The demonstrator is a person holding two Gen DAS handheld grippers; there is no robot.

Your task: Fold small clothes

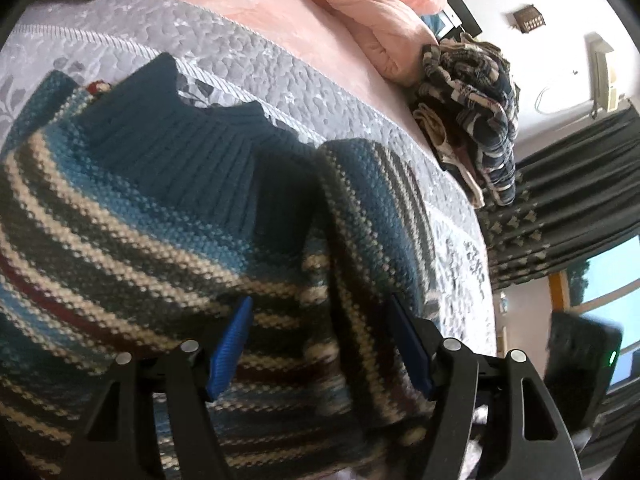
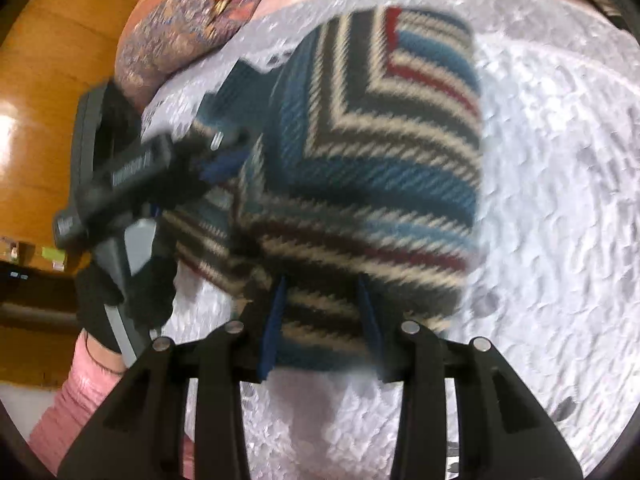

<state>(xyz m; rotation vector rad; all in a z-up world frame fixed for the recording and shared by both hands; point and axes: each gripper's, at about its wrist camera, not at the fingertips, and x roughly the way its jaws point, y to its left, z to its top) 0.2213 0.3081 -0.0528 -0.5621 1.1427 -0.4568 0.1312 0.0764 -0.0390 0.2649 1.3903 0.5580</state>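
1. A striped knit sweater [image 1: 168, 216] in blue, cream, dark grey and dark red lies on a bed, on a pale grey quilted bedspread [image 1: 328, 92] with a leaf pattern.
2. In the left wrist view its ribbed dark blue collar [image 1: 192, 140] points away from the camera, and a folded flap of the striped knit lies over the body on the right side.
3. The left tongs [image 1: 324, 344] sit low over the sweater with the blue pads spread apart; the knit lies between and under them, and nothing is clamped.
4. In the right wrist view the sweater [image 2: 360, 152] is a compact folded bundle with the stripes meeting in a chevron.
5. The right tongs [image 2: 322, 322] have their blue pads on either side of the near edge of the bundle; the frame is blurred, and I cannot tell whether they grip it.
6. The left tongs [image 2: 224, 164] also appear in that view at the bundle's left edge, held by a black-gloved hand [image 2: 120, 288] with a pink sleeve [image 2: 80, 400].
7. A pink blanket [image 1: 360, 4] and a heap of patterned clothes [image 1: 476, 112] lie farther along the bed.
8. A patterned pillow [image 2: 180, 28] rests beyond the bundle.
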